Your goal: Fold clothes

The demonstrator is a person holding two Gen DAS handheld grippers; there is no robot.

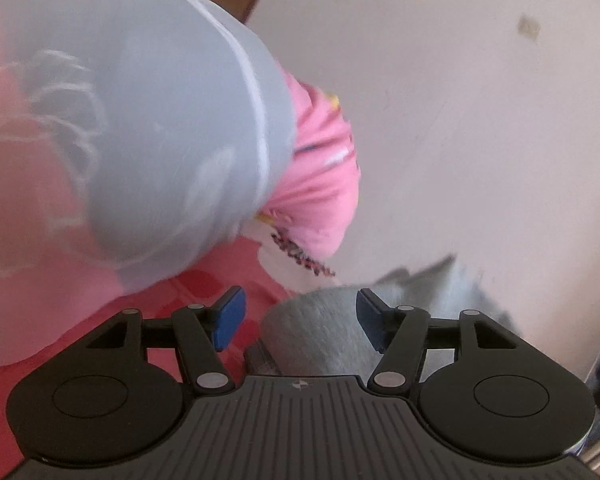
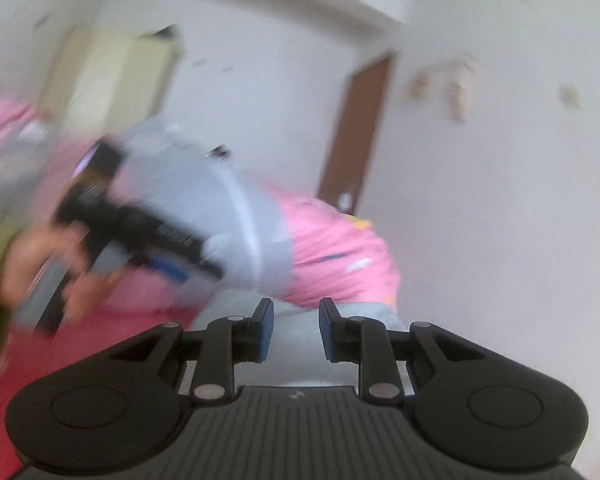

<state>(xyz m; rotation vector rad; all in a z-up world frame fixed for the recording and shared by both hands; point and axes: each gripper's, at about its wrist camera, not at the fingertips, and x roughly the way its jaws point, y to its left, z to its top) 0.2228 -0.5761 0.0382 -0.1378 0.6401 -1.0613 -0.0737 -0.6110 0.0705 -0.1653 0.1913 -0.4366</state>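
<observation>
Left gripper [image 1: 298,318] jaws apart, grey cloth [image 1: 320,328] between, pink garment [image 1: 320,184] beyond

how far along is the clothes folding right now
Done: nothing looks neatly folded; the light grey-blue garment and the pink garment sit heaped together. In hand: a grey cloth lies between the open pads of the left claw, seemingly not clamped; the right claw also looks open over grey fabric. Left: apparently every piece, though motion blur hides detail.

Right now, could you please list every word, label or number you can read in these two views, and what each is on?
None can be read.
Dark lettering on the pink garment: too blurred.
White print on the grey-blue garment: blurred shapes, no legible letters.
Pale label on the left gripper: too blurred.
</observation>
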